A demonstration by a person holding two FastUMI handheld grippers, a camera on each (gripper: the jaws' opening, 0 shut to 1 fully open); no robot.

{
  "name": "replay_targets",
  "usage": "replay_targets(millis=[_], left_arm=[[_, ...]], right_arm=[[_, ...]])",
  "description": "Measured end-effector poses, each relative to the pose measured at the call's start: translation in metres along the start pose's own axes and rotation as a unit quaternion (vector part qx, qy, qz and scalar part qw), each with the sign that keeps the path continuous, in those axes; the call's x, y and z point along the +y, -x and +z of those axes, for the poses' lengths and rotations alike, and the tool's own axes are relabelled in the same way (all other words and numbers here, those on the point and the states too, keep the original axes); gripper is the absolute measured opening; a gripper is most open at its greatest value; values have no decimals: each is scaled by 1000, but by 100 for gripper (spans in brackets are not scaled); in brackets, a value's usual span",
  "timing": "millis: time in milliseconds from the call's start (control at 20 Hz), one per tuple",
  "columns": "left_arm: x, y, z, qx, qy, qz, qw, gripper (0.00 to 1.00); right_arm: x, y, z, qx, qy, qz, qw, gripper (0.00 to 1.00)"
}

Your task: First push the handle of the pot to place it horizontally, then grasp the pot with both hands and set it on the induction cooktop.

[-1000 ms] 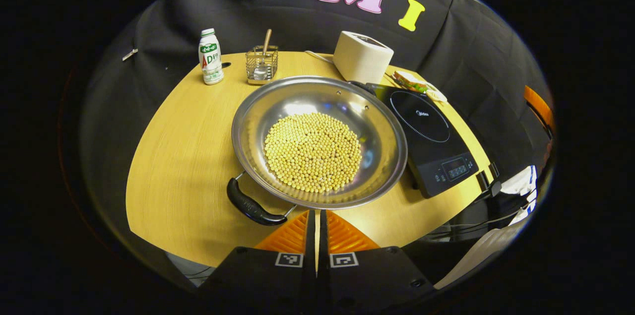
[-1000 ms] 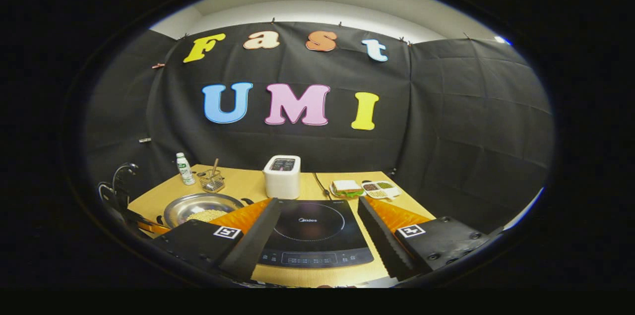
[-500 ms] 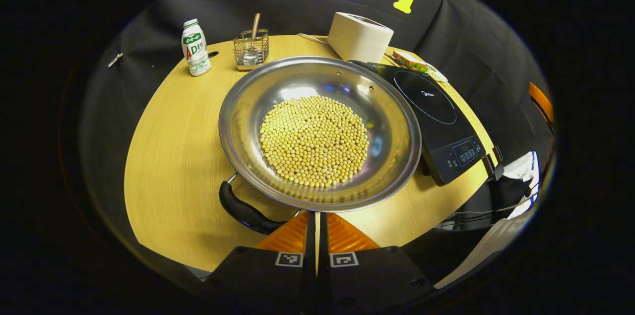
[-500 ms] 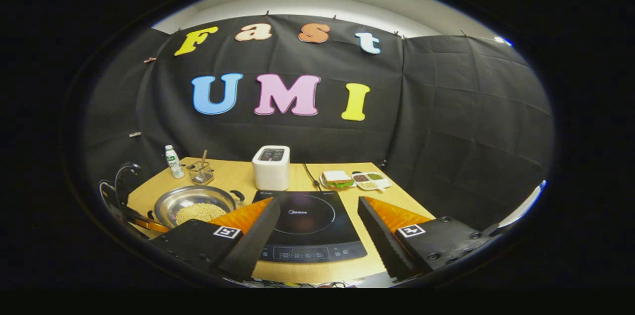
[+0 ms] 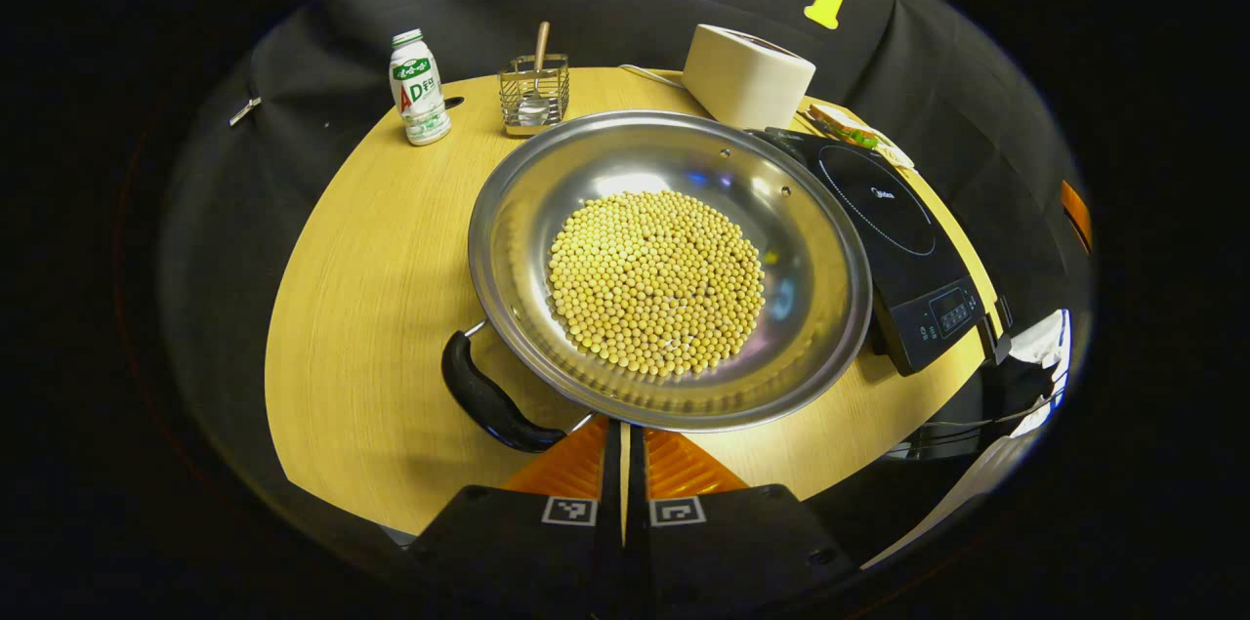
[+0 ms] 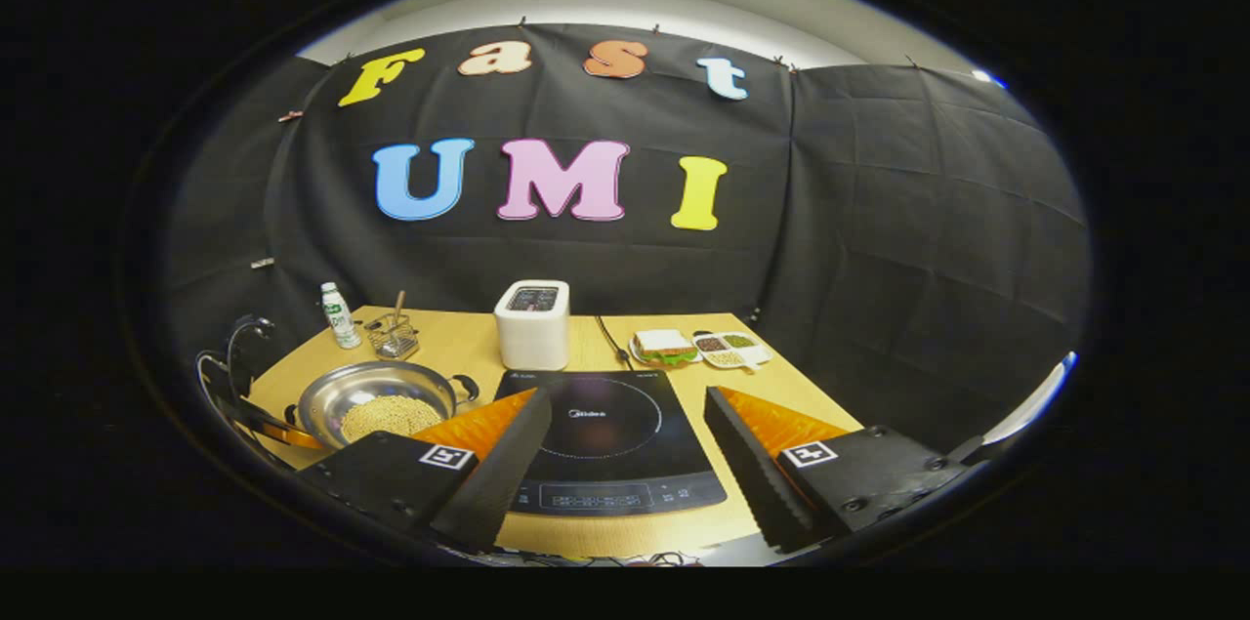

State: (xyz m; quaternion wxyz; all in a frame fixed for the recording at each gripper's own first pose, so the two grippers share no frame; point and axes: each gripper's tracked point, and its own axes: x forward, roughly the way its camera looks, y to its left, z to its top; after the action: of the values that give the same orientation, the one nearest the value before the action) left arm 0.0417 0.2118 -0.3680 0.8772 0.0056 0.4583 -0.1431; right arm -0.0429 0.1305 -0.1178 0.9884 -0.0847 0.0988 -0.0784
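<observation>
Fingers of my left gripper (image 5: 625, 439) are pressed together, holding nothing, tips just under the near rim of the wide stainless-steel pot of yellow soybeans (image 5: 669, 268). Its curved black handle (image 5: 483, 395) lies just left of them, slanting away, so I judge a sideways push comes next. My right gripper (image 6: 625, 449) hangs wide open over the black induction cooktop (image 6: 610, 439), beside the pot on the round wooden table (image 5: 371, 288).

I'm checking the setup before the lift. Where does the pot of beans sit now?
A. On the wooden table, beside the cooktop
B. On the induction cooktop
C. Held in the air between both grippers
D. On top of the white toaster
A: the pot rests on the wooden table, left of the induction cooktop in the left gripper view.
</observation>
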Motion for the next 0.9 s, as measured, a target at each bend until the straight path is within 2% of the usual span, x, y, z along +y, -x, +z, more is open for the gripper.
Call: replay_targets(millis=[500, 900], left_arm=[[37, -6, 16, 7, -4, 38, 999, 5], [75, -15, 40, -6, 17, 58, 998, 5]], right_arm=[[0, -4, -4, 8, 2, -6, 1000, 98], [-3, -5, -10, 25, -1, -18, 1000, 99]])
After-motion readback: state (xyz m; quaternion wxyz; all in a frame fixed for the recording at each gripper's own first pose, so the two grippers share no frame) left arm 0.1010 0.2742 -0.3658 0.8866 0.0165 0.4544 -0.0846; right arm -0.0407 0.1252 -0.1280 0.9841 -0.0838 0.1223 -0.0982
